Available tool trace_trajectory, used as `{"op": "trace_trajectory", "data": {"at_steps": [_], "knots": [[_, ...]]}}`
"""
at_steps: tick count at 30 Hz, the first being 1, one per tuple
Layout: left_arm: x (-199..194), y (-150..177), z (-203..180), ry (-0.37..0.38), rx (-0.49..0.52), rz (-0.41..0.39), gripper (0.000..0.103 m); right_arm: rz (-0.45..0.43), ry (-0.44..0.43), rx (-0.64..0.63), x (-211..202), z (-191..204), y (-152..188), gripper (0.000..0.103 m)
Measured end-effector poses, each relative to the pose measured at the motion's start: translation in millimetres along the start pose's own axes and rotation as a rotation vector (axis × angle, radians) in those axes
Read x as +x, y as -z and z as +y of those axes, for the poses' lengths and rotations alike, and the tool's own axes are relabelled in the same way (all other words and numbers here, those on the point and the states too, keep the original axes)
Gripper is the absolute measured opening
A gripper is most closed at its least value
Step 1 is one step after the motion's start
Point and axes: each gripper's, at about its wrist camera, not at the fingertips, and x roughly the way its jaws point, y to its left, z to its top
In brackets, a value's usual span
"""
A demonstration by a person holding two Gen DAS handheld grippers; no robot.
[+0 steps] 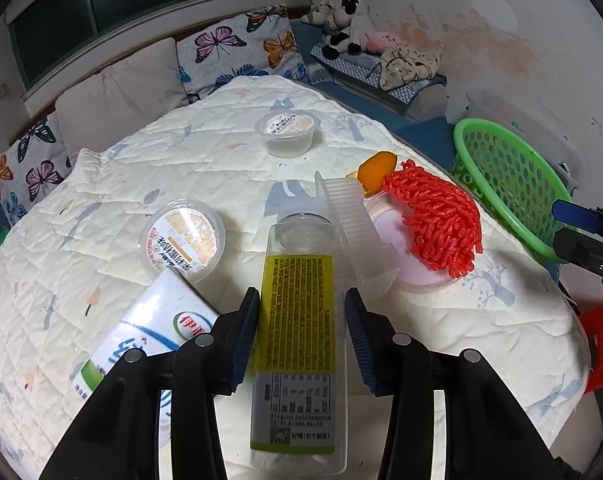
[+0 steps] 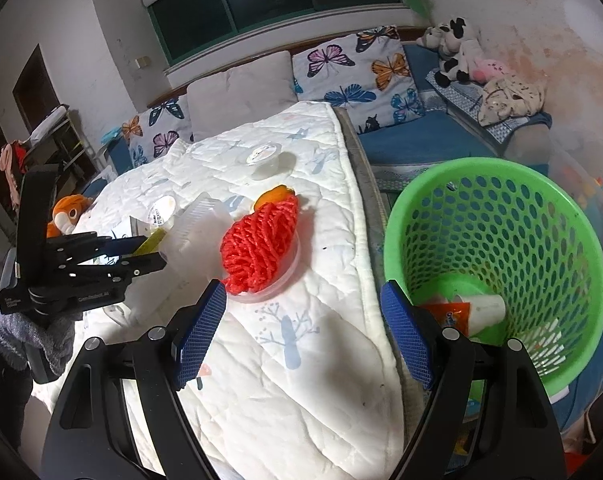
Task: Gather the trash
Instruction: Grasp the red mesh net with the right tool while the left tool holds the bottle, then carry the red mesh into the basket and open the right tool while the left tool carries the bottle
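My left gripper (image 1: 301, 332) is open around a clear plastic bottle with a yellow label (image 1: 297, 320) that lies on the quilted table (image 1: 221, 168); the pads (image 1: 247, 328) stand on either side and show gaps. A milk carton (image 1: 149, 340) lies to its left. Two sealed jelly cups (image 1: 183, 238) (image 1: 287, 132), a ribbed clear tray (image 1: 349, 220), a red net (image 1: 437, 220) on a clear lid and an orange peel (image 1: 377, 168) lie beyond. My right gripper (image 2: 303, 328) is open and empty above the table edge, beside the green basket (image 2: 497, 264), which holds a paper cup (image 2: 485, 308) and wrappers.
A sofa with butterfly cushions (image 1: 241, 48) and plush toys (image 1: 345, 24) runs behind the table. The basket also shows at the right in the left wrist view (image 1: 505, 184). An orange plush toy (image 2: 67, 212) sits at the table's far left. The left gripper shows in the right wrist view (image 2: 141, 256).
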Motion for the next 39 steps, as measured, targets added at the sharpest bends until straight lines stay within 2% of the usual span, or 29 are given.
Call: {"op": "trace_trajectory", "data": {"at_steps": [7,20,26,31,34,39], "knots": [[13.5,-7.2,0.7,0.015,0.013,0.024,0.043,0.015,-0.01,-0.026,11.3,7.0,-7.2,0.08],[1.3,-3.9,13.8,0.025,-0.052,-0.036,0.042,0.07,-0.047,-0.077,51.8,26.7,-21.6,0.076],[-10.5,-6.4,27.9,0.045,-0.112,-0.071,0.042,0.097,-0.036,-0.123,75.5,39.3,-24.3,0.069],[-21.5,-7.8,33.0,0.058,-0.141,-0.102,0.042,0.116,-0.014,-0.149,89.4,44.1,-20.9,0.055],[-28.1,-9.1,34.3,0.062,-0.153,-0.123,0.042,0.112,-0.018,-0.141,87.7,42.9,-20.1,0.049],[-42.8,-12.6,33.3,0.065,-0.166,-0.159,0.042,0.085,-0.061,-0.114,70.5,39.5,-23.2,0.045]]}}
